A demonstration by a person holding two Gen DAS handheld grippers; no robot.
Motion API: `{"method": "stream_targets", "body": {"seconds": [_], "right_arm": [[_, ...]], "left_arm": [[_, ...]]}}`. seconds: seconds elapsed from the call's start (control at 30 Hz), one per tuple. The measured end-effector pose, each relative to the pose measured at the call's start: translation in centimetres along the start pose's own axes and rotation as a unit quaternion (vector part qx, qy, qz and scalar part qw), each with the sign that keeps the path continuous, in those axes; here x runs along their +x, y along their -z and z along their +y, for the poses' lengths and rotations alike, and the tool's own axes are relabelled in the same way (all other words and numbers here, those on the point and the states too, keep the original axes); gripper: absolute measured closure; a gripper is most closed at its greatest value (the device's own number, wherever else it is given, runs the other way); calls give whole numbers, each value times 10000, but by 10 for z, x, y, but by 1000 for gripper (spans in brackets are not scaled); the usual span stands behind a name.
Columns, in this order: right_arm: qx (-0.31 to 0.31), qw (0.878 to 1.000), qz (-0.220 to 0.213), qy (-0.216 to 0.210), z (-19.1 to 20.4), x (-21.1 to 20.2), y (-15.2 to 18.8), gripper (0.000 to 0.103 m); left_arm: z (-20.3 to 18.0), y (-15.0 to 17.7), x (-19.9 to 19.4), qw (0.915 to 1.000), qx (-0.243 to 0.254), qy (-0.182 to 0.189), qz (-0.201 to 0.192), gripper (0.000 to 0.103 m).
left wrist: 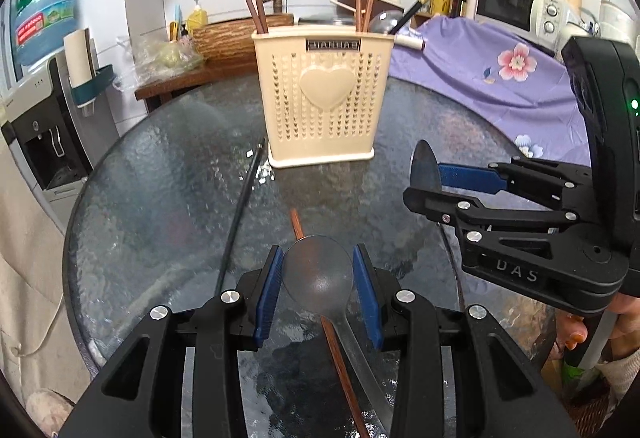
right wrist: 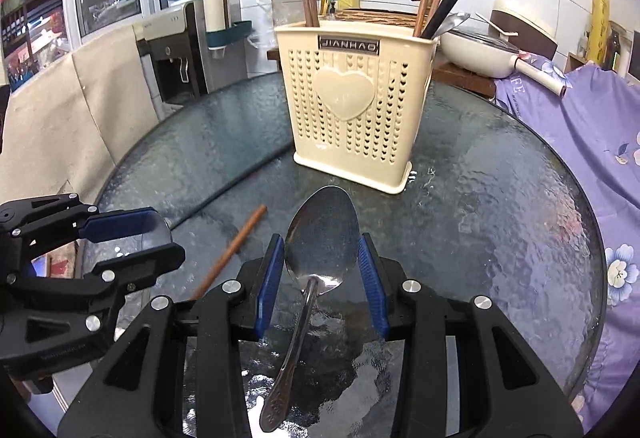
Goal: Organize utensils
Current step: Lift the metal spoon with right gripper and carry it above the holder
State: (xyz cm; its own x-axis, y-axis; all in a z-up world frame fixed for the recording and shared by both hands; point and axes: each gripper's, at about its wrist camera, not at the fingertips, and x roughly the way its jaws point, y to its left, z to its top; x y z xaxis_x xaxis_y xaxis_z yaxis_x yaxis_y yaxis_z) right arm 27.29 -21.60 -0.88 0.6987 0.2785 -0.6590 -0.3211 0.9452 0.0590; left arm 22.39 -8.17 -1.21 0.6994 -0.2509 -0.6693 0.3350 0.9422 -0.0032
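A cream utensil holder (left wrist: 326, 100) with a heart on its front stands on the round glass table (left wrist: 168, 174); it also shows in the right wrist view (right wrist: 356, 106). Brown chopsticks, a black chopstick and a spoon stand in it. My left gripper (left wrist: 318, 288) is shut on the bowl of a steel spoon (left wrist: 320, 276) low over the table. A brown chopstick (left wrist: 340, 350) lies under it and a black chopstick (left wrist: 240, 214) lies to the left. My right gripper (right wrist: 322, 276) is shut on the bowl of another steel spoon (right wrist: 322, 234), held above the table; it shows edge-on in the left wrist view (left wrist: 430, 176).
A purple flowered cloth (right wrist: 580, 126) covers something right of the table. A water dispenser (left wrist: 44, 126) stands to the left. A white pan (right wrist: 476, 50) and a microwave (left wrist: 516, 8) sit behind the holder. A brown chopstick (right wrist: 232, 250) lies left of my right gripper.
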Motion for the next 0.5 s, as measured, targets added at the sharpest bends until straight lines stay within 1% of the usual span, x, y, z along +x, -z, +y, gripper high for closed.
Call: {"method": "stream_targets", "body": {"seconds": [0.27,0.5], "right_arm": [[9,9998,-180,-75,1,-17,-10,64],[-78,9995,-313,-33,5,-27,-18,64]], "left_arm": [[-1,-12,-13,9997,47,26,-257,68],[-2,-18,-20,9991,110,19,-415,68]]}}
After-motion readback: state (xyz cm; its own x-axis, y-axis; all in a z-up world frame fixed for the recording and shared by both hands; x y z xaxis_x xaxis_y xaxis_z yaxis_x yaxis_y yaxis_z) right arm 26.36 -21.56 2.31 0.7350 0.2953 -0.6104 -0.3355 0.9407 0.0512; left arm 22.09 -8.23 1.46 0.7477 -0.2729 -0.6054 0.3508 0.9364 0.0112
